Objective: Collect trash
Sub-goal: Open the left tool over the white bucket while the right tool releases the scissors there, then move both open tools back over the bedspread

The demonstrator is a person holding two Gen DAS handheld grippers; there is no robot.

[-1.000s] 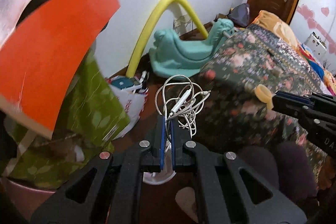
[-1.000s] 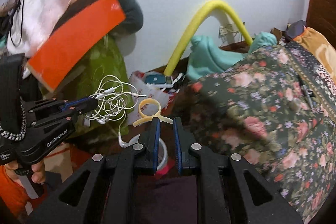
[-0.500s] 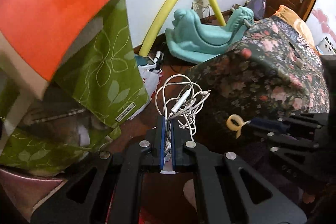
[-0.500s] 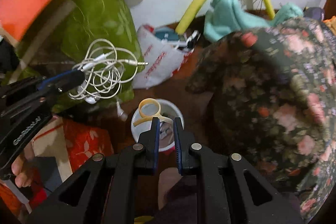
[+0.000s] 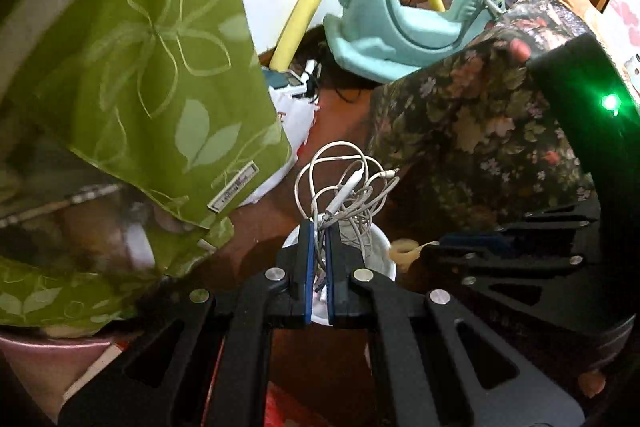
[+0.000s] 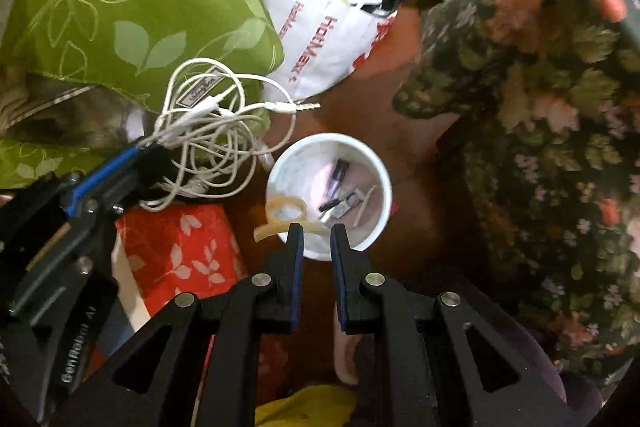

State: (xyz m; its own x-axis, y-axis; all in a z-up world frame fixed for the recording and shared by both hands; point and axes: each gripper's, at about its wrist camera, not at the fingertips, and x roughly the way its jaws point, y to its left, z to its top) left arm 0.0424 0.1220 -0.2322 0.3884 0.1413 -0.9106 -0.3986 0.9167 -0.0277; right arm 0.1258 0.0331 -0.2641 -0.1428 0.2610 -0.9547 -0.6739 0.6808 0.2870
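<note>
Right gripper (image 6: 314,233) parted, yellow ring tab (image 6: 285,213) just off its left fingertip over the white bin (image 6: 382,223) rim, strip crosswise, left gripper (image 5: 317,233) clamping tangled earphones (image 5: 344,187) above the bin

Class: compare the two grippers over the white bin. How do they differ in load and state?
The left gripper is shut on the tangled earphone cable; the right gripper has parted jaws, the yellow ring at its left finger. Both hang near the white bin.

Dim indoor light, motion blur, fisheye-warped edges.
</note>
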